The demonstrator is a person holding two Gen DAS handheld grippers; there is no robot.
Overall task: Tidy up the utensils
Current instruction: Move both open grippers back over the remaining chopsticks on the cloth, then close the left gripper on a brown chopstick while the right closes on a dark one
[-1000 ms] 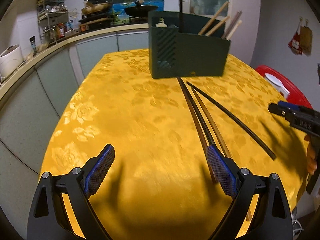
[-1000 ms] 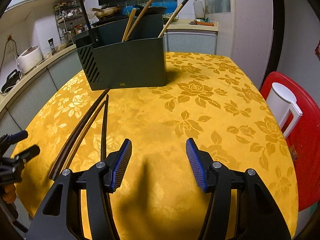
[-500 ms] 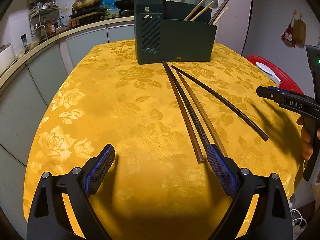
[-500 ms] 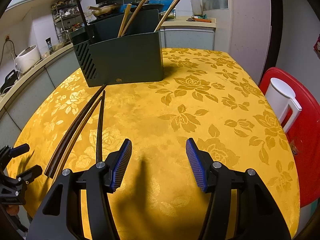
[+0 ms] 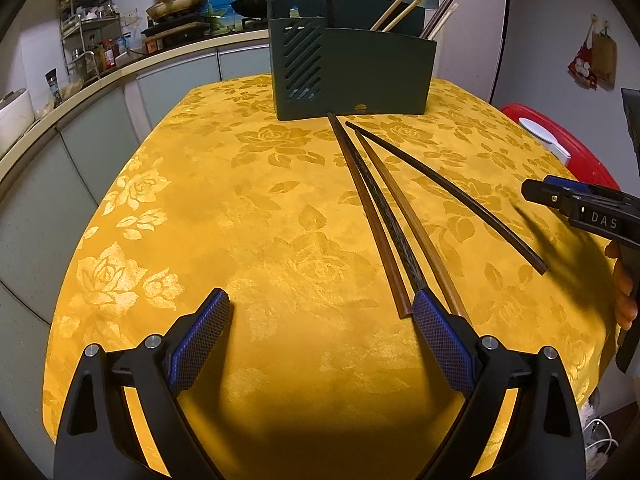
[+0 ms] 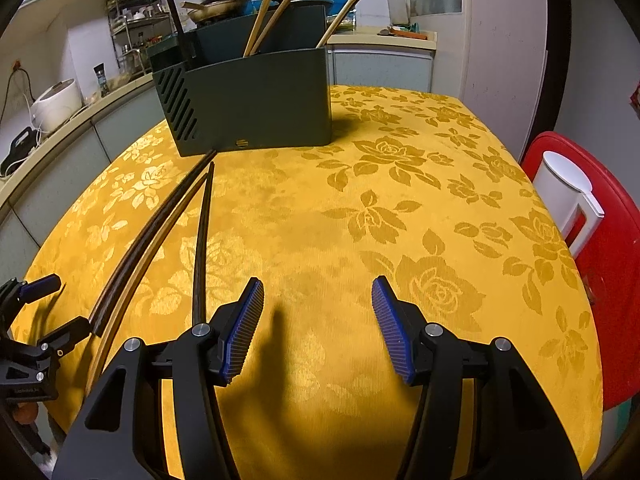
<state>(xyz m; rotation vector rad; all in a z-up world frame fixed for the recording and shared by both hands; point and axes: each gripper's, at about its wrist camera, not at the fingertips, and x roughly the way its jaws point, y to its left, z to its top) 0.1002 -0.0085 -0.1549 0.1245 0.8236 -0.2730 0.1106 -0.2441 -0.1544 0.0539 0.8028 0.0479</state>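
Note:
Several long chopsticks (image 5: 384,216) lie side by side on the yellow flowered tablecloth (image 5: 248,216), pointing at a dark green utensil holder (image 5: 352,76) at the far end. The holder has more chopsticks standing in it. My left gripper (image 5: 320,312) is open and empty; its right finger covers the near ends of two chopsticks. My right gripper (image 6: 318,296) is also open and empty, to the right of the chopsticks (image 6: 160,232). A black chopstick (image 6: 200,248) runs behind its left finger. The holder (image 6: 256,104) stands ahead of it.
A red stool (image 6: 612,280) bearing a white jug (image 6: 568,196) stands just off the table's right edge. A kitchen counter (image 5: 80,92) with a rice cooker (image 6: 56,104) runs along the left. The tablecloth's near edge drops off below both grippers.
The left wrist view has shifted a little, so the near end of the brown chopstick now shows beside the right finger. The right gripper has stayed put; both remain open.

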